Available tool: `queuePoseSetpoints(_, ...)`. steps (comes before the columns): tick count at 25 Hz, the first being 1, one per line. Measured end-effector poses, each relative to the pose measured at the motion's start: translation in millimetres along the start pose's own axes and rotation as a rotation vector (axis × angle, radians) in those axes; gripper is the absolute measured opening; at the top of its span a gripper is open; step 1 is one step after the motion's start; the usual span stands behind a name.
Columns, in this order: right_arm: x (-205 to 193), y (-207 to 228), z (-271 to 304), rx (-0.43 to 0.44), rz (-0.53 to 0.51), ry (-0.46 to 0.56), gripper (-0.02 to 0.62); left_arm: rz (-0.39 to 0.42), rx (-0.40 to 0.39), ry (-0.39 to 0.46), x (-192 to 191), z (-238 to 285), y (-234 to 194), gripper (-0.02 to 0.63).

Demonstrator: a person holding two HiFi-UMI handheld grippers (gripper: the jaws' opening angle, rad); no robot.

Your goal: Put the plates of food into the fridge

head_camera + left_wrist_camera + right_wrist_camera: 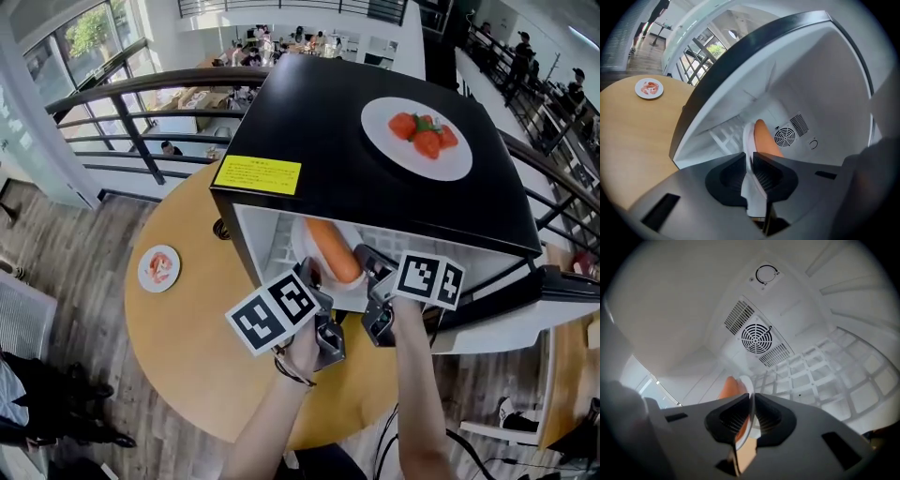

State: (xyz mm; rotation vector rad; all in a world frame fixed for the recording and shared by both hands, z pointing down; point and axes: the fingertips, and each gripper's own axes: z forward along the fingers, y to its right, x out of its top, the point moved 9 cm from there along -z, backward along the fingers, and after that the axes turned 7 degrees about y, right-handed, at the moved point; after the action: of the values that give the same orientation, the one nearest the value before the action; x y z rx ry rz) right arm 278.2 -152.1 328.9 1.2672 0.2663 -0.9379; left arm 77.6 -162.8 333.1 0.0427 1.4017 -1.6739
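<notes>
Left gripper (750, 165): lower centre of head view; jaws clenched on the near rim of the plate (748, 138)
Right gripper (751, 409): just right of the left gripper; jaws clamped on the same plate's rim
Plate: white; held between both grippers at the fridge (328, 122) mouth, partly inside; carrot (330, 249) lies on it
Fridge: centre of frame; black top, white interior; stands on a round wooden table (187, 328); yellow label (257, 174) at the top's front left
Interior: wire shelf (825, 376) at right; fan grille (757, 338) on the back wall
Top plate (452, 165): on the fridge top, upper right; red food on it
Table plate (142, 272): left of frame, well apart from the fridge; red food on it
Railing (141, 122): behind the table, upper left
</notes>
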Motion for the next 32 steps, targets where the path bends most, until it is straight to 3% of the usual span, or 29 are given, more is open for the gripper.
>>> queuePoseSetpoints(10, 12.8, -1.1, 20.5, -0.032, -0.083, -0.062, 0.038, -0.071, 0.044, 0.016, -0.1, 15.3, -6.2, 0.048)
queuePoseSetpoints(17, 22.0, 4.3, 31.0, -0.042, -0.223, -0.056, 0.041, -0.102, 0.056, 0.040, 0.3, 18.6, -7.9, 0.048)
queuePoseSetpoints(29, 25.5, 3.7, 30.9, -0.060, -0.245, -0.016, 0.046, -0.148, 0.058, 0.086, -0.5, 24.1, -4.4, 0.046)
queuePoseSetpoints(32, 26.6, 3.8, 31.2, -0.064, -0.254, -0.006, 0.044, -0.121, 0.063, 0.087, -1.5, 26.2, -2.5, 0.041)
